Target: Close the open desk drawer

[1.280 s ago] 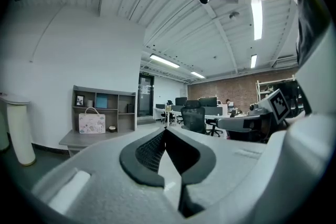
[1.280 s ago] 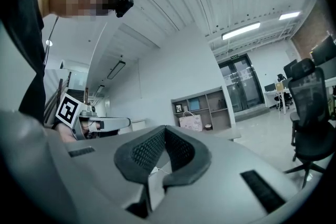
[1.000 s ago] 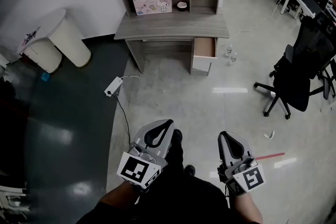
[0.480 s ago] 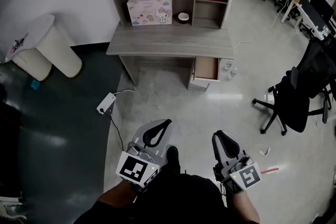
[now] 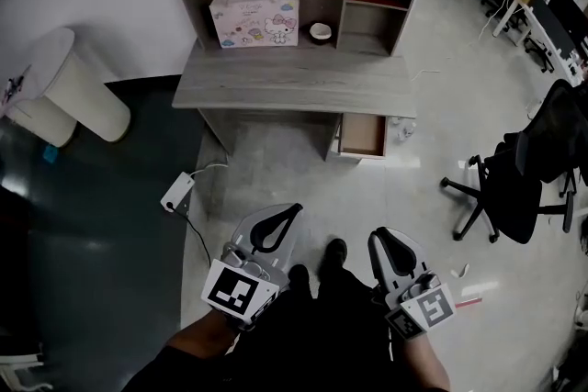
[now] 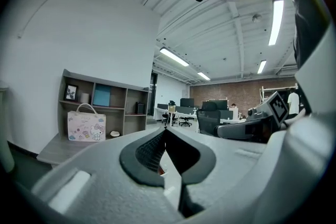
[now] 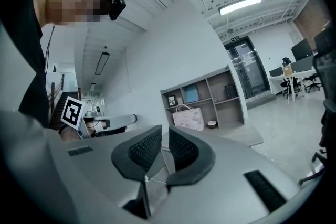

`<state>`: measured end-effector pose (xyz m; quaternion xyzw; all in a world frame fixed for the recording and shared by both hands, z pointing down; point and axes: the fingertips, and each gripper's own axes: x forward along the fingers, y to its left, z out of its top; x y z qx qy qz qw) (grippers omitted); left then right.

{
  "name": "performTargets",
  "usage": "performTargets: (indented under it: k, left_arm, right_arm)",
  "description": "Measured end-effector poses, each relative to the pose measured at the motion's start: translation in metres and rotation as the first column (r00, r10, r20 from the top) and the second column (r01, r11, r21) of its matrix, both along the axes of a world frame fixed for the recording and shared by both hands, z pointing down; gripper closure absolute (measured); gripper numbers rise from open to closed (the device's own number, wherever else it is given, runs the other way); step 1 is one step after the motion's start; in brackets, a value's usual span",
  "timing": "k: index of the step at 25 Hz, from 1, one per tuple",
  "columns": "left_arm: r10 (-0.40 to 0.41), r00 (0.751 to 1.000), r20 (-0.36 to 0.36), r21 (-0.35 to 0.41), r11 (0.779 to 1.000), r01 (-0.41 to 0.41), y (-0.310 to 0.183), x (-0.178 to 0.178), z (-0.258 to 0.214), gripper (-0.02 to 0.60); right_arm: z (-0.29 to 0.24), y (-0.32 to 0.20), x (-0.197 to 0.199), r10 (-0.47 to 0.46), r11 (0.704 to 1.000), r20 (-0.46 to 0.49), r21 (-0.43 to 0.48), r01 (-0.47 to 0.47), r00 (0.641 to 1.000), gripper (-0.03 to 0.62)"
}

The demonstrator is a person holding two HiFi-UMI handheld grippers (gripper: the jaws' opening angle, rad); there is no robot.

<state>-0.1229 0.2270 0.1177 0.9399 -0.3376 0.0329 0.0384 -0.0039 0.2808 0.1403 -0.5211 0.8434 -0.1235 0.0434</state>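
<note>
The grey wooden desk (image 5: pixel 285 87) with a shelf unit on top stands against the far wall. Its drawer (image 5: pixel 362 135) at the right end is pulled out, open and looks empty. Both grippers are held level near my body, far short of the desk. My left gripper (image 5: pixel 292 211) points at the desk with its jaw tips touching (image 6: pixel 164 129) and nothing in them. My right gripper (image 5: pixel 381 237) has just been opening; a narrow gap shows between its ribbed pads (image 7: pixel 165 129) and nothing is in it.
A black office chair (image 5: pixel 519 174) stands right of the drawer, with small bottles (image 5: pixel 404 128) on the floor beside it. A white power strip (image 5: pixel 176 193) and its cable lie at the left. A pink gift bag (image 5: pixel 254 17) sits on the desk.
The desk and drawer have grown larger and nearer in the head view as I walked toward them. Both grippers keep their place in front of my body.
</note>
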Motion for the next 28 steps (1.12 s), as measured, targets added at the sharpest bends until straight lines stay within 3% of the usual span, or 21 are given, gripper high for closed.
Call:
performTargets:
  k: [9, 17, 23, 28]
  left_arm:
    - [-0.028, 0.999, 0.019, -0.044, 0.999, 0.029, -0.098, 0.035, 0.024, 0.574]
    - [-0.079, 0.996, 0.030, -0.134, 0.988, 0.083, -0.209, 0.107, 0.067, 0.574]
    - [-0.092, 0.994, 0.055, -0.196, 0.975, 0.101, -0.267, 0.130, 0.125, 0.574]
    - [-0.100, 0.994, 0.049, -0.274, 0.956, 0.110, -0.295, 0.130, 0.185, 0.574]
  right_arm:
    - [0.029, -0.106, 0.044, -0.013, 0.998, 0.002, -0.058, 0.013, 1.000, 0.542]
    - [0.078, -0.215, 0.104, -0.087, 0.985, 0.022, -0.148, 0.089, 0.996, 0.542]
    - [0.136, -0.271, 0.124, -0.122, 0.961, 0.029, -0.247, 0.125, 0.992, 0.542]
    - [0.183, -0.301, 0.114, -0.126, 0.946, 0.065, -0.292, 0.139, 0.990, 0.542]
